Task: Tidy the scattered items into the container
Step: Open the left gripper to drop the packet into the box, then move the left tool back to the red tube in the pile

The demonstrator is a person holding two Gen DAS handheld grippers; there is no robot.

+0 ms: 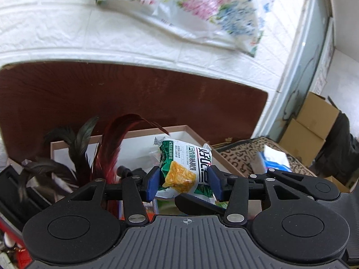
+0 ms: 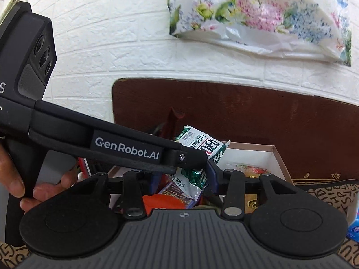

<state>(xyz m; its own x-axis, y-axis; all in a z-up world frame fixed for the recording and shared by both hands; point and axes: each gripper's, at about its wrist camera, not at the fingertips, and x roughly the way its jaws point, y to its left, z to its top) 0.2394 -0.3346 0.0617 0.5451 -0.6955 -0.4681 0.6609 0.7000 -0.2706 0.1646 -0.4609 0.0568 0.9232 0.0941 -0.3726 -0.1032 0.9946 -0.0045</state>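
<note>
You can read "GenRobot.AI" in white on the black body of the left gripper [image 2: 193, 157] as it crosses the right wrist view; a lone white "S" sits on its housing at the far left edge. The green snack packet [image 1: 184, 168] carries large Chinese characters on a white band, printed sideways, with lines of small print beside them too fine to read. The patterned cloth [image 2: 332, 192] shows scattered letter-like marks, none legible as words.
</note>
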